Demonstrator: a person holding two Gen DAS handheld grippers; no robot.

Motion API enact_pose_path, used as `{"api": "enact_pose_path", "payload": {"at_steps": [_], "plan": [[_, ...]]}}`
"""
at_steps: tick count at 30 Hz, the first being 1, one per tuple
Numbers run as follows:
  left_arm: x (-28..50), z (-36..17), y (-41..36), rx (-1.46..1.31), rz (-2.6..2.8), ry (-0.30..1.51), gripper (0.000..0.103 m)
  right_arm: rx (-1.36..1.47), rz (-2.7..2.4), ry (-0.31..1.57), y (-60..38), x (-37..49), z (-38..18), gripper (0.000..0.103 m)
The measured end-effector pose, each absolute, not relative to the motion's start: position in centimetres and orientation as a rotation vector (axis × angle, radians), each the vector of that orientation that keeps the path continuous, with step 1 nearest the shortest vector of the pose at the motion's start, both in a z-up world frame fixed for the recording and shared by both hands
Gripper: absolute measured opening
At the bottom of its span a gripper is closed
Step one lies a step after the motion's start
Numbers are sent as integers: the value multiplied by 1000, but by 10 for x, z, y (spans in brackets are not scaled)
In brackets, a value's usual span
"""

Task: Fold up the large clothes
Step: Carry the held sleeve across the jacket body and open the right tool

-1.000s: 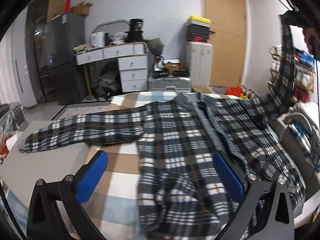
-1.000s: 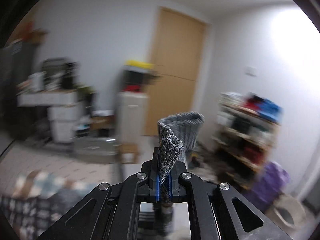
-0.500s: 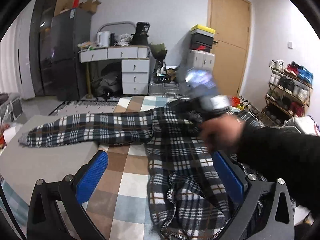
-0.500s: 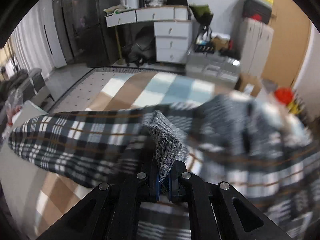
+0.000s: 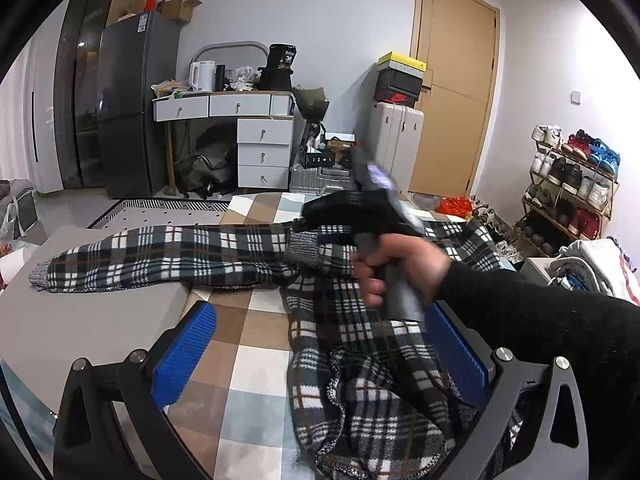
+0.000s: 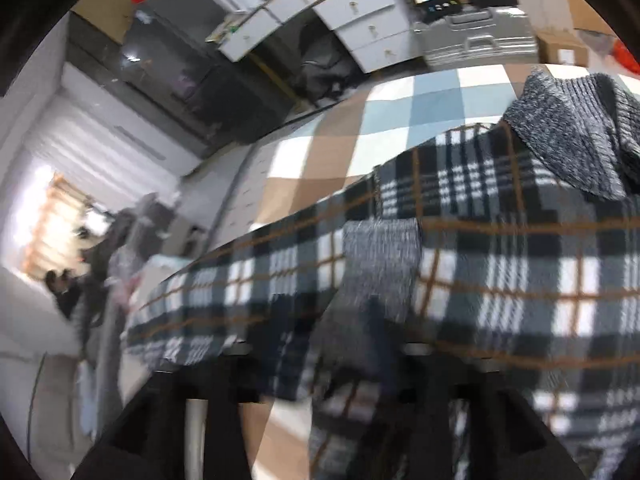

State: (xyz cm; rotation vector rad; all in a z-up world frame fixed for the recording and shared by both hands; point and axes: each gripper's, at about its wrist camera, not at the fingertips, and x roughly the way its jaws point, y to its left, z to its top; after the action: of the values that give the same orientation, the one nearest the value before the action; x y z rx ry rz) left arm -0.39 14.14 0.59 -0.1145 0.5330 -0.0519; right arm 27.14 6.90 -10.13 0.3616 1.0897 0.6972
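Note:
A black, white and brown plaid shirt (image 5: 360, 360) lies on a checked blanket (image 5: 256, 364). Its left sleeve (image 5: 160, 256) stretches out to the left. The other sleeve is folded across the chest, its grey knit cuff (image 5: 304, 246) resting there. A person's hand (image 5: 396, 268) holds my right gripper (image 5: 316, 232) just over that cuff. In the blurred right wrist view the jaws of the right gripper (image 6: 332, 344) are opening, with the cuff (image 6: 380, 256) lying loose ahead of them, below the grey collar (image 6: 568, 136). My left gripper (image 5: 320, 356) hangs open above the shirt's hem, holding nothing.
A grey surface (image 5: 92, 320) borders the blanket on the left. Behind stand a dark fridge (image 5: 132, 100), a white drawer desk (image 5: 240, 120), a silver case (image 5: 320, 180) and a wooden door (image 5: 452, 92). A shoe rack (image 5: 572, 184) and piled laundry (image 5: 592, 264) are at the right.
The right gripper swung down from high up, carrying the sleeve cuff across onto the shirt's chest, and its jaws have parted off the cuff. The left gripper has barely shifted.

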Motion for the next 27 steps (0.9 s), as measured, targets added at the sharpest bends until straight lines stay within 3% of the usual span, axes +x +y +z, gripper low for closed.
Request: {"api": "enact_pose_path", "payload": {"at_steps": [1,3,7,12,17,22,27], "plan": [[-4,6,142,-117,-51,533,102,397,749,1070,52,265,-93,78],[-3,5,143,-128,-55,541,102,467,788,1040,20,258,-80,97],[-3,5,139,-128,-63,545,102,369,608,934,-64,256,-47,99],[-2,1,130,-88,-49,551,102,86,204,948,-139,278,-55,99],[6,-5,123,-62,-37,574,102,343,209,1015,-207,297,-82,99],[15,-10,118,-57,-29,608,102,363,194,1151,-216,314,-124,99],[20,-14,115,-23,-22,619,102,386,216,1118,-217,304,-125,98]]}}
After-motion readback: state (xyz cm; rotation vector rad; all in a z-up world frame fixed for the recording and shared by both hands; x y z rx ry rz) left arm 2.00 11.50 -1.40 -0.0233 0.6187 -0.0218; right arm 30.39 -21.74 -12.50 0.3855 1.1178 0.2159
